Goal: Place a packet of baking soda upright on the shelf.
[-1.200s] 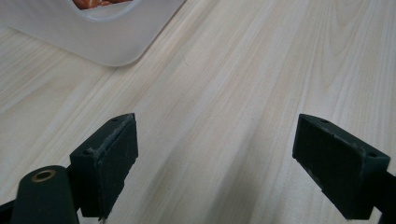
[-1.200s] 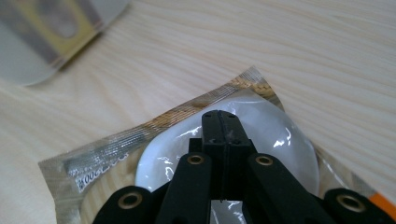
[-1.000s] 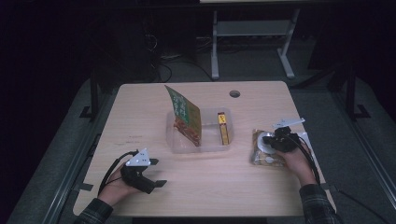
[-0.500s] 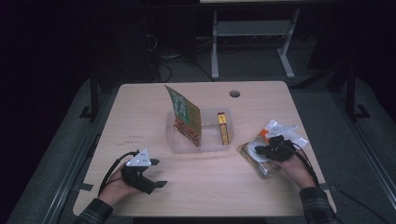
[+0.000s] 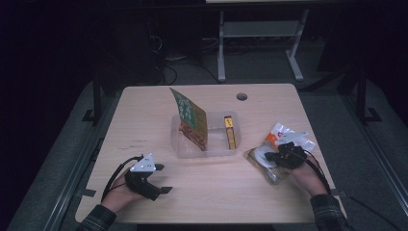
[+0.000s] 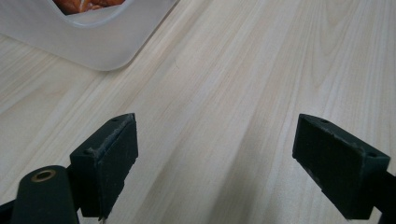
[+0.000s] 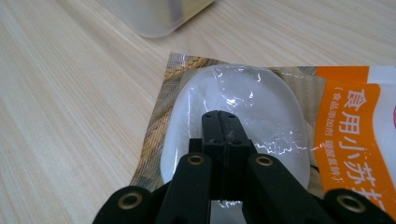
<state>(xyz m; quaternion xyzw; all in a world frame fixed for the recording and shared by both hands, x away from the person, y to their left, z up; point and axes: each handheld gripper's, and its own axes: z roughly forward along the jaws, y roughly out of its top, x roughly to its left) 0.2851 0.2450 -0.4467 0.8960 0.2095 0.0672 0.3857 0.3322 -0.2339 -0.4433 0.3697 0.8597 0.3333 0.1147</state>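
A food packet (image 7: pixel 261 100) with a rope-patterned edge, a white oval middle and an orange band of print lies flat on the wooden table at the right (image 5: pixel 270 172). My right gripper (image 5: pixel 272 156) (image 7: pixel 221 119) is shut, its jaws pressed together with their tips low over the packet's white oval; whether they pinch the film I cannot tell. A second white and orange packet (image 5: pixel 288 132) lies just behind it. Near the table's front left, my left gripper (image 5: pixel 162 178) (image 6: pixel 229 163) stands open over bare wood with nothing between its jaws.
A clear plastic tray (image 5: pixel 211 153) (image 6: pixel 98 46) sits mid-table, holding a green packet (image 5: pixel 190 118) that leans upright and a narrow yellow-brown box (image 5: pixel 230 131). A cable hole (image 5: pixel 241 96) is near the far edge. Bare wood lies between the grippers.
My right gripper has slid to the left over the packets, staying shut. The left gripper has not moved.
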